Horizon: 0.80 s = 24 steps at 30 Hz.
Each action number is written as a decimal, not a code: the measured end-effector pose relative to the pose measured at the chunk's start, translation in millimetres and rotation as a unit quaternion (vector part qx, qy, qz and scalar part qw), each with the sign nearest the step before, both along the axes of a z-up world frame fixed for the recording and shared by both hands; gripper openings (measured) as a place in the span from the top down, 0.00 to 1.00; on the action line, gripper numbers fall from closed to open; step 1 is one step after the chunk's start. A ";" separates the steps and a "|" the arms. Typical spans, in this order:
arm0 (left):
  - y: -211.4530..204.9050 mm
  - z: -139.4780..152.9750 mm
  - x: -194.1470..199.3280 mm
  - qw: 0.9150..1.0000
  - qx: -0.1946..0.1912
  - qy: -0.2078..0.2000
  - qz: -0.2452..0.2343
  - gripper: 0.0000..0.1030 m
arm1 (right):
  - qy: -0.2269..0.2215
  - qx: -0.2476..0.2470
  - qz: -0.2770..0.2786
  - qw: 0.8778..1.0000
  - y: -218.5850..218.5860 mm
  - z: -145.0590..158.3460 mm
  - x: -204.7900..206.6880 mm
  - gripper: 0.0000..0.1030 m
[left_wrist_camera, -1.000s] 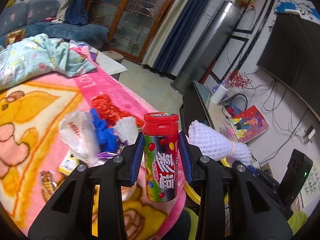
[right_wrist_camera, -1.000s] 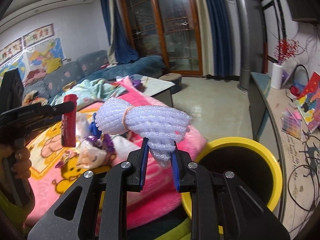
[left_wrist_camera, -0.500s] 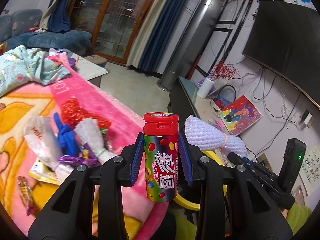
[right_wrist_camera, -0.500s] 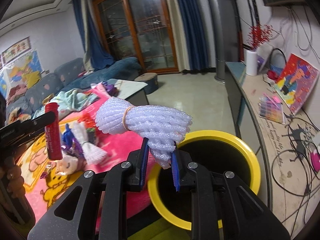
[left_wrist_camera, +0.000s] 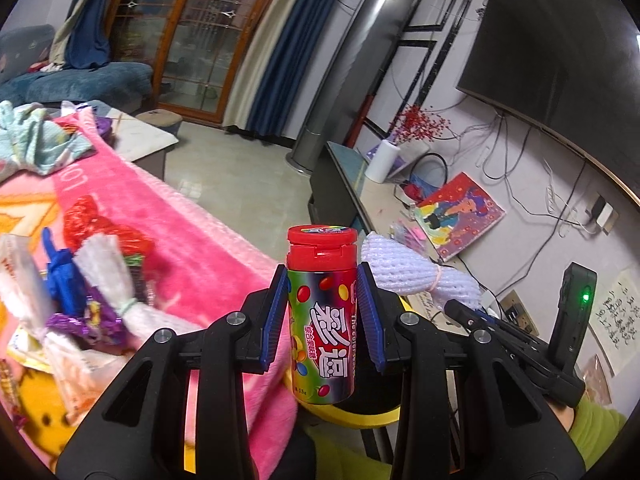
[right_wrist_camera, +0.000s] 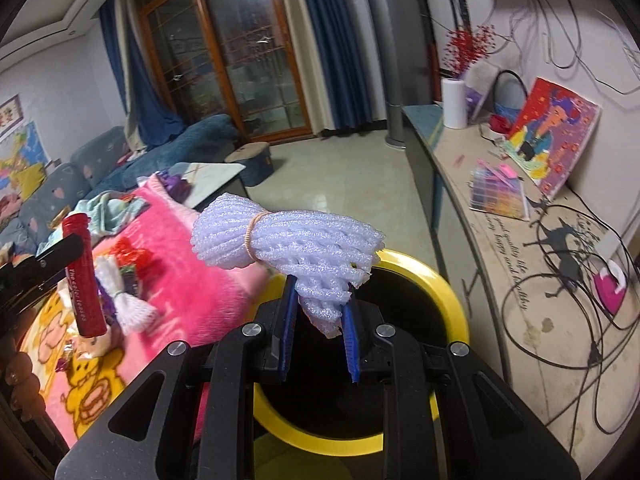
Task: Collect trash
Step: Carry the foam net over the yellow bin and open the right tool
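On the left, a pink blanket (left_wrist_camera: 208, 248) holds a small pile of trash: a white foam net (left_wrist_camera: 105, 264), blue plastic (left_wrist_camera: 60, 276) and red wrap (left_wrist_camera: 86, 220). These look light and crinkly, so I think a soft pinch in the middle would do.

Next comes the left gripper (left_wrist_camera: 322, 308). Its 2 blue pads pinch a candy tube (left_wrist_camera: 322, 320) by its sides, just under the red lid. The tube stands upright. It looks hard, smooth and light, so it could slip; a hold on the round body seems best.

Further right, the right gripper (right_wrist_camera: 318, 312) pinches the thin tail of a purple foam net bundle (right_wrist_camera: 288, 244), tied with a rubber band (right_wrist_camera: 253, 236). I think it is squashy and very light.

Right below it sits the yellow bin (right_wrist_camera: 456, 308), mouth open and dark inside.
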<state>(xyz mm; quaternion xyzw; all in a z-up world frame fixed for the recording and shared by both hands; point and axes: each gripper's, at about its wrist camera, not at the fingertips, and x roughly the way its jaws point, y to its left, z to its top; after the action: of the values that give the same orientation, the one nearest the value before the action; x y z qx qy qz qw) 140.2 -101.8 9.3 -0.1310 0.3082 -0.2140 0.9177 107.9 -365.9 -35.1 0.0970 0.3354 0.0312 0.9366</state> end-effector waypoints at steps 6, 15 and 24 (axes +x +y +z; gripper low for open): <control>-25.9 -9.3 5.6 1.000 -0.002 -0.001 -0.026 0.73 | 0.020 -0.004 -0.029 0.999 -16.8 -9.9 1.5 0.80; -60.3 -31.6 22.9 0.998 0.002 0.016 -0.059 0.73 | 0.064 -0.010 -0.058 0.996 -29.5 -29.8 9.5 0.78; -78.4 -53.1 40.9 0.996 0.000 0.038 -0.078 0.73 | 0.084 -0.011 -0.062 0.994 -32.6 -42.1 16.8 0.73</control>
<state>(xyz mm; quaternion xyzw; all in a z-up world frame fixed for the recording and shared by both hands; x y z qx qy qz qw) 181.1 -180.2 -43.9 -0.1145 0.3525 -0.2800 0.8856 124.7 -398.5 -77.2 0.1093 0.4068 -0.0392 0.9061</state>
